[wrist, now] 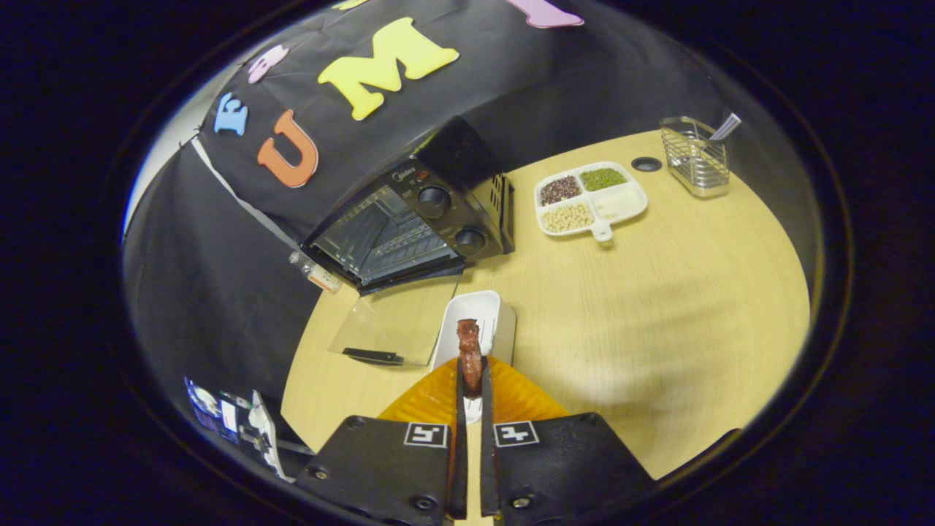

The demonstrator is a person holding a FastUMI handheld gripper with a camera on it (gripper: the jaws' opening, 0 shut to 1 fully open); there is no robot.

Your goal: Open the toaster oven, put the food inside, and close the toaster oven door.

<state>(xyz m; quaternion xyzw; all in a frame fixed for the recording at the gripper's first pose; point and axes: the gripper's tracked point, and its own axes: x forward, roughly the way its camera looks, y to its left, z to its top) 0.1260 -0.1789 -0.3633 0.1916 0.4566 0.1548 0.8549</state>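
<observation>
Gripper [471, 383] clamped on the brown food piece [470, 354] above its white tray [504, 310], toaster oven [409, 223] door [387, 325] already down, loading and closing left.

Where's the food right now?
In the gripper view, the food is clamped between the tongs, above the white tray, short of the open toaster oven.

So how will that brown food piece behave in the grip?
The food stands upright between the shut fingers without drooping, so probably stiff. It's small, likely light. Its glossy surface suggests it could slip.
</observation>
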